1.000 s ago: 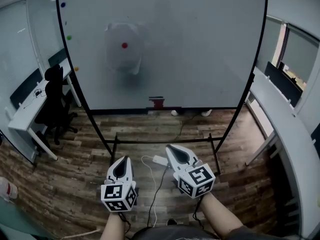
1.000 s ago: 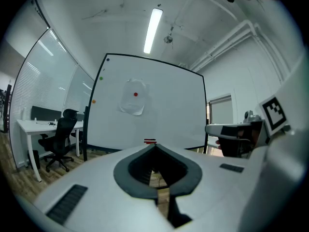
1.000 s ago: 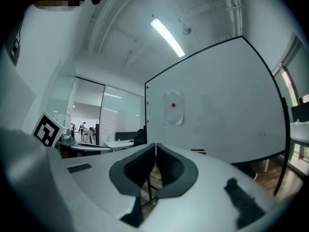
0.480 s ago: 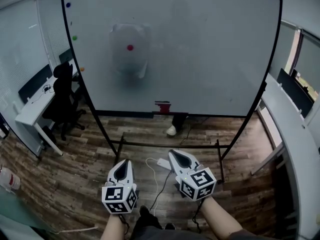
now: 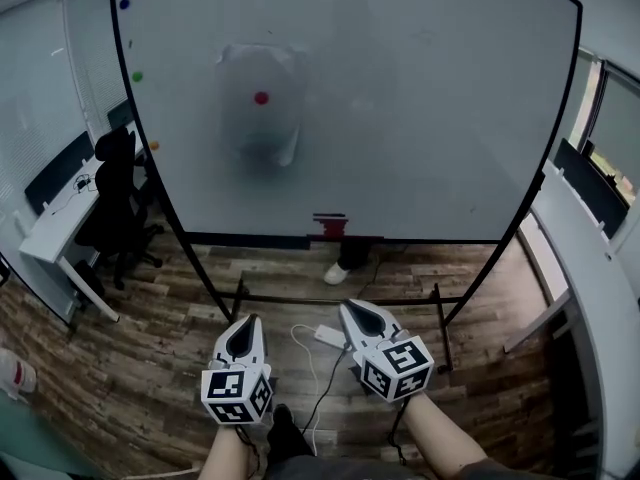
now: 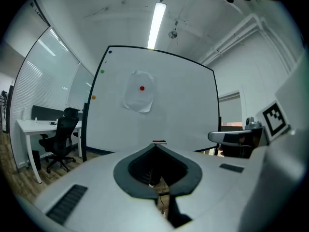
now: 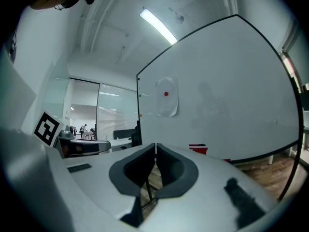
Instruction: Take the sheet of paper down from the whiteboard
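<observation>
You have one whiteboard [image 5: 420, 118] ahead of you with one sheet of paper [image 5: 245, 123] on it. Count four round magnets: one red magnet [image 5: 261, 98] on the sheet, and one blue magnet [image 5: 124, 4], one green magnet [image 5: 137, 76] and one orange magnet [image 5: 153, 145] down the board's left edge. One red object [image 5: 330, 227] sits at the board's bottom edge; you can't tell what it is. To the left stand one black office chair [image 5: 110, 208] and one white desk [image 5: 55, 223]. On the floor lie one white power strip [image 5: 328, 336] and one white shoe [image 5: 335, 273]. You hold two grippers: the left gripper [image 5: 247, 319] and the right gripper [image 5: 346, 306].
</observation>
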The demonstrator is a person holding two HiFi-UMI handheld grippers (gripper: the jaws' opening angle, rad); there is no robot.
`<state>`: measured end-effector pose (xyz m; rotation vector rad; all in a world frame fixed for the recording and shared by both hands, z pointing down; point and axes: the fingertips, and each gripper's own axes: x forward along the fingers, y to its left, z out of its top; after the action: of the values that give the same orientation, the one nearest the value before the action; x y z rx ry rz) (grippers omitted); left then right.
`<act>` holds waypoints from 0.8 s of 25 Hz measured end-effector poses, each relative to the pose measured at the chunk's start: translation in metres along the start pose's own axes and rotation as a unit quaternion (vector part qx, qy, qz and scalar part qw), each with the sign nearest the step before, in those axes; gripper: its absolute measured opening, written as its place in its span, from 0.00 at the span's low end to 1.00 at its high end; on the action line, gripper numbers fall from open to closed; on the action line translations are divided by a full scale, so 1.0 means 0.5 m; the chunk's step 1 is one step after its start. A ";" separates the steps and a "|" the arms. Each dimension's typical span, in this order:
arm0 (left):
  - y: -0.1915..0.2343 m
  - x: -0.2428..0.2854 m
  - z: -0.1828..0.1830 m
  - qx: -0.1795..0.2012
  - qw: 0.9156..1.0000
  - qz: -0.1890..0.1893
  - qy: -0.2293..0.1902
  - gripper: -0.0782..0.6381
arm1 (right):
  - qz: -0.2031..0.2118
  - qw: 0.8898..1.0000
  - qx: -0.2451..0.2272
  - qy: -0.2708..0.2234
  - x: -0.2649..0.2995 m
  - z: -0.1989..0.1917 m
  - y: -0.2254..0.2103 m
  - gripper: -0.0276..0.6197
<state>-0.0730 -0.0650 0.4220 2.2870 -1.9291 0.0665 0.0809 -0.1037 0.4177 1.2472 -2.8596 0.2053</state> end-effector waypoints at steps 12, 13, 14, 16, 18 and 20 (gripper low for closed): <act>0.162 0.235 0.084 0.018 0.998 -0.050 -0.015 0.13 | -0.068 0.998 0.008 -0.009 0.255 0.033 -0.069 0.08; 0.174 0.250 0.095 0.020 0.998 -0.055 -0.019 0.13 | -0.071 0.997 0.012 -0.009 0.275 0.039 -0.072 0.08; 0.185 0.263 0.105 0.022 0.998 -0.061 -0.022 0.13 | -0.075 0.997 0.014 -0.010 0.294 0.045 -0.075 0.08; 0.206 0.287 0.120 0.028 0.997 -0.074 -0.027 0.13 | -0.088 0.996 0.015 -0.013 0.329 0.055 -0.082 0.08; 0.228 0.311 0.132 0.031 0.995 -0.086 -0.031 0.13 | -0.102 0.994 0.020 -0.016 0.365 0.065 -0.091 0.08; 0.251 0.333 0.142 0.032 0.994 -0.097 -0.034 0.13 | -0.112 0.993 0.027 -0.022 0.397 0.077 -0.098 0.08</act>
<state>-0.1723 -0.2580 0.3839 2.5380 -1.7496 0.0296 -0.0172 -0.2863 0.3980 1.5883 -2.7349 0.2563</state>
